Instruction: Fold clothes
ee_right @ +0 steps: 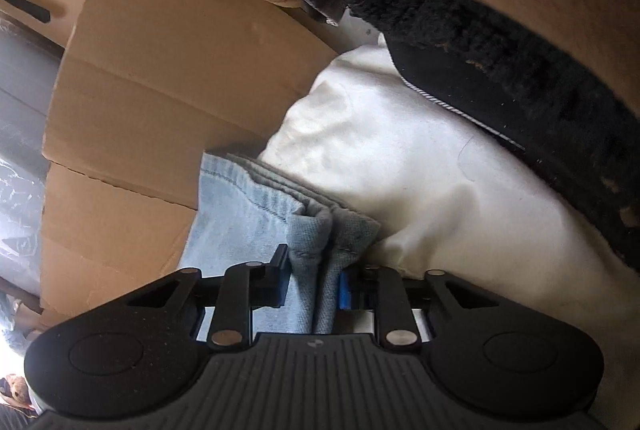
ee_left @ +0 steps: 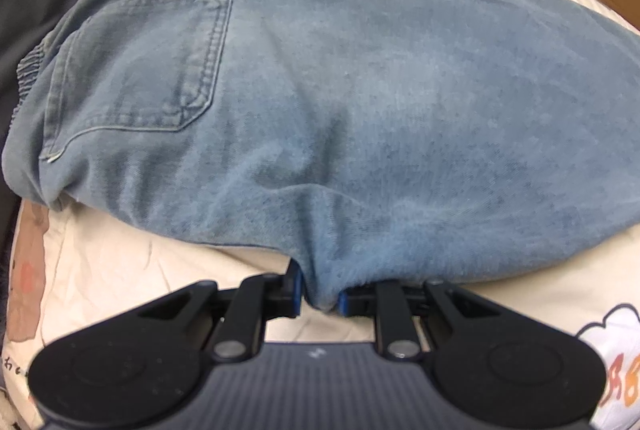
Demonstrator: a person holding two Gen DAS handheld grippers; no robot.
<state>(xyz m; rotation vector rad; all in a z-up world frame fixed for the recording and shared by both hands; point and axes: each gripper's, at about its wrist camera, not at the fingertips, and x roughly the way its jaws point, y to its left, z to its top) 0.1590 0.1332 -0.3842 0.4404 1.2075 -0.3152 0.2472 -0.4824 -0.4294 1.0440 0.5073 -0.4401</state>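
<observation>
Left gripper (ee_left: 320,296) clamped on jeans (ee_left: 340,102) edge, lower centre; right gripper (ee_right: 312,284) pinching stacked leg hems (ee_right: 320,226). Halved lengthwise; cross-fold apparently pending.

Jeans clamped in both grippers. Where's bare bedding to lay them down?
Bare cream sheet lies between the jeans and the left gripper. By the right gripper, white bedding is free between cardboard box and black fleece; beyond is crowded.
</observation>
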